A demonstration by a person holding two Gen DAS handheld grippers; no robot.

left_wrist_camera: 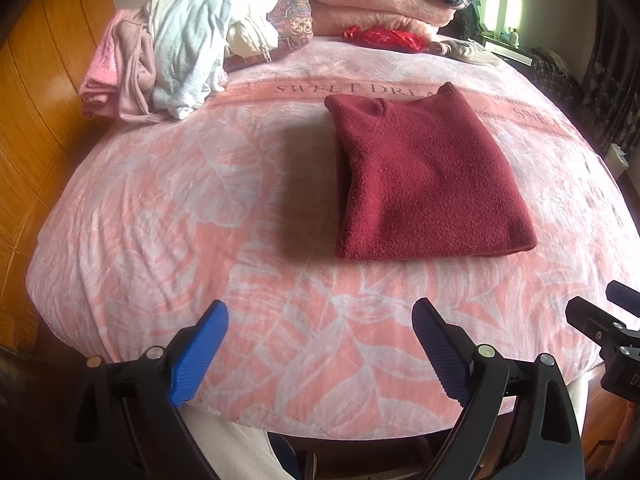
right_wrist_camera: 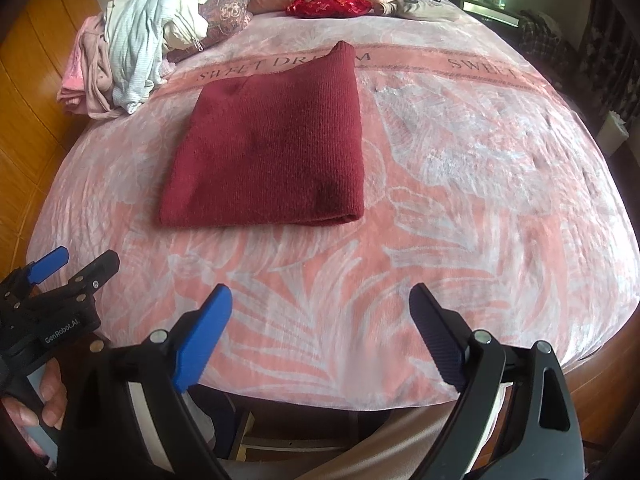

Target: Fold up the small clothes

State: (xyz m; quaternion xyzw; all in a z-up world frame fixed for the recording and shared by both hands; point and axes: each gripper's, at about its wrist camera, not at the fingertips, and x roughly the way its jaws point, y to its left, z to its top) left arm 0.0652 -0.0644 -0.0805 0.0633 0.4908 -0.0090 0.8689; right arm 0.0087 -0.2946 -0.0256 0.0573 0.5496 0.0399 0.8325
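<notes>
The dark red sweater (left_wrist_camera: pixel 428 176) lies folded into a compact rectangle on the pink floral blanket (left_wrist_camera: pixel 160 208), at about 1 o'clock from the left gripper (left_wrist_camera: pixel 320 352) and 11 o'clock from the right gripper (right_wrist_camera: pixel 320 340). Both grippers hover near the bed's near edge, apart from the cloth, each with its jaws spread wide and holding nothing.

This piece looks finished, so the step in hand is probably to set it aside or fetch the next garment from the heap of unfolded clothes (left_wrist_camera: pixel 168 56) at 10 o'clock. To do that well, slide 1 finger of each gripper under the sweater's near folded edge (right_wrist_camera: pixel 260 220), pinch all layers together, and lift level so the fold does not slump open. When reaching for the heap, take 1 garment only, by a seam or hem.
</notes>
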